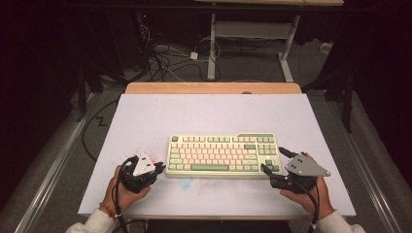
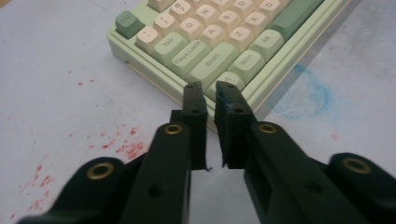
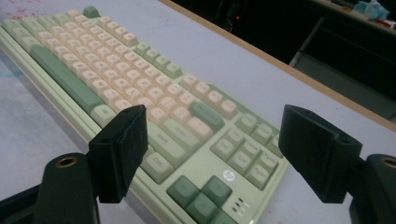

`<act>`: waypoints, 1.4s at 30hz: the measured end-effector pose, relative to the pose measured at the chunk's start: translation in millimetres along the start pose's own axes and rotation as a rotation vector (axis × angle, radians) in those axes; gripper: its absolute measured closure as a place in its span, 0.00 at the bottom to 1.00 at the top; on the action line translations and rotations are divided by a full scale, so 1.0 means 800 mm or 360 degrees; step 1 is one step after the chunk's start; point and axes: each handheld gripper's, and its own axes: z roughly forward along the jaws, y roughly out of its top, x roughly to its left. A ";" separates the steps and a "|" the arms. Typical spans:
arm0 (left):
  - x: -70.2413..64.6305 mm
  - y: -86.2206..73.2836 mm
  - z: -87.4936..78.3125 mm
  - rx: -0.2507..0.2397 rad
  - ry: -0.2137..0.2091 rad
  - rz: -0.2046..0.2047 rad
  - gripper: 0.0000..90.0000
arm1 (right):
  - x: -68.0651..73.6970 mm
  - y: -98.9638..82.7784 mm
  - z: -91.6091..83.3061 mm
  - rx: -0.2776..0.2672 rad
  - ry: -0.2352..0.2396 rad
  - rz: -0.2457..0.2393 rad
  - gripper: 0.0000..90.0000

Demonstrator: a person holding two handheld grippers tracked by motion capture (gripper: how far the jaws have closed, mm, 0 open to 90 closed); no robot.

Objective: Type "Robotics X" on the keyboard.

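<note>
Keyboard (image 1: pixel 223 154) flat on worktop (image 1: pixel 145 116), between both tools. Left hand-held gripper (image 2: pixel 210 93) jaws nearly together, empty, tips at keyboard's left front corner. Right hand-held gripper (image 3: pixel 212 154) jaws wide apart, straddling right end, not touching.

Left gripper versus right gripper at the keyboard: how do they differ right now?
The left gripper has its fingers nearly together with nothing between them; the right gripper has them spread wide. The left points at the keyboard at its left end, beside the lower corner keys; the right straddles the right end by the arrow keys. Both are hand-held, low over the table.
</note>
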 end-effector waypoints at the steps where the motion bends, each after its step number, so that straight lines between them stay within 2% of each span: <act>1: 0.000 0.002 0.001 0.0003 -0.0013 -0.0005 0.95 | -0.001 -0.003 -0.003 0.0002 -0.0009 0.0002 0.28; 5: -0.005 0.016 0.004 0.0026 -0.0038 0.0065 0.97 | -0.002 -0.013 -0.009 0.0009 -0.0070 -0.0025 0.28; 8: -0.009 0.028 0.008 0.0029 -0.0059 0.0097 0.97 | 0.000 -0.018 -0.009 0.0029 -0.0063 -0.0020 0.28; 12: -0.014 0.048 0.015 -0.0002 -0.0128 0.0109 0.97 | 0.000 -0.018 -0.009 0.0024 -0.0060 -0.0008 0.28; 16: -0.020 0.071 0.025 -0.0007 -0.0150 0.0141 0.97 | 0.002 -0.018 -0.008 0.0027 -0.0051 -0.0015 0.28; 23: -0.032 0.103 0.053 0.0018 -0.0197 0.0198 0.97 | 0.004 -0.020 -0.004 0.0047 -0.0023 -0.0025 0.28; 31: -0.042 0.122 0.081 0.0068 -0.0243 0.0257 0.97 | 0.005 -0.022 -0.002 0.0071 -0.0003 -0.0031 0.28; 42: -0.051 0.133 0.105 0.0118 -0.0276 0.0302 0.96 | 0.008 -0.024 0.002 0.0097 0.0011 -0.0058 0.28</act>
